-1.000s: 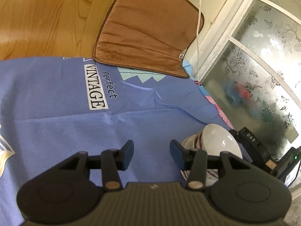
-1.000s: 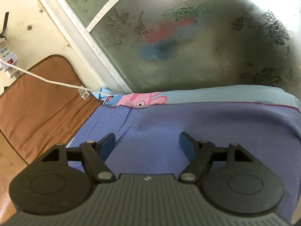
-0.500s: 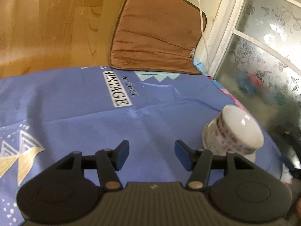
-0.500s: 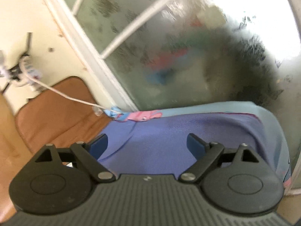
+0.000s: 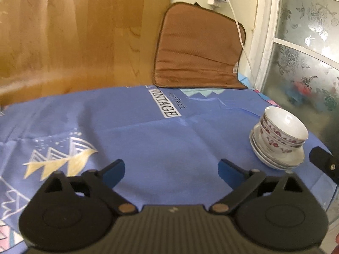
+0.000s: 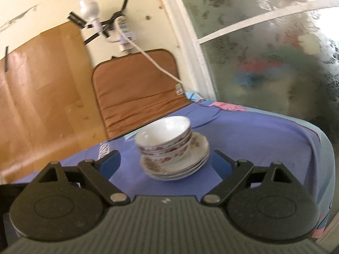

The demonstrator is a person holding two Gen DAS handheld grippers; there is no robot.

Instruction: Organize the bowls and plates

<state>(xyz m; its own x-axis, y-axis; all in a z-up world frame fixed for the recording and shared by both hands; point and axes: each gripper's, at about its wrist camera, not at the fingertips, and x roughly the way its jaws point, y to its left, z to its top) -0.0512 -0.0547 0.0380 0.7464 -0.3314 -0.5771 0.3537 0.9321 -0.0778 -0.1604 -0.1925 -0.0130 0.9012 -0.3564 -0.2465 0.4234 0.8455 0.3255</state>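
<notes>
White bowls with red flower bands [image 5: 284,130] are nested on a stack of plates [image 5: 275,158] near the right edge of the blue tablecloth [image 5: 137,139]. My left gripper [image 5: 171,170] is open and empty, well left of the stack. My right gripper [image 6: 167,162] is open and empty, just short of the stack, with the bowls [image 6: 165,135] and plates [image 6: 182,165] in line with the gap between its fingers. A right fingertip [image 5: 320,158] shows beside the plates in the left wrist view.
A brown cushion [image 5: 197,50] leans against the wall behind the table. A white cable [image 5: 239,27] hangs from a power strip. A frosted glass door [image 5: 307,53] stands at the right. A wooden panel [image 5: 70,33] is at the left. The table edge [image 6: 317,148] drops off at the right.
Both grippers have pulled back and up from the stack and opened wider. The right wrist view has swung left, bringing the stacked bowls and plates into sight.
</notes>
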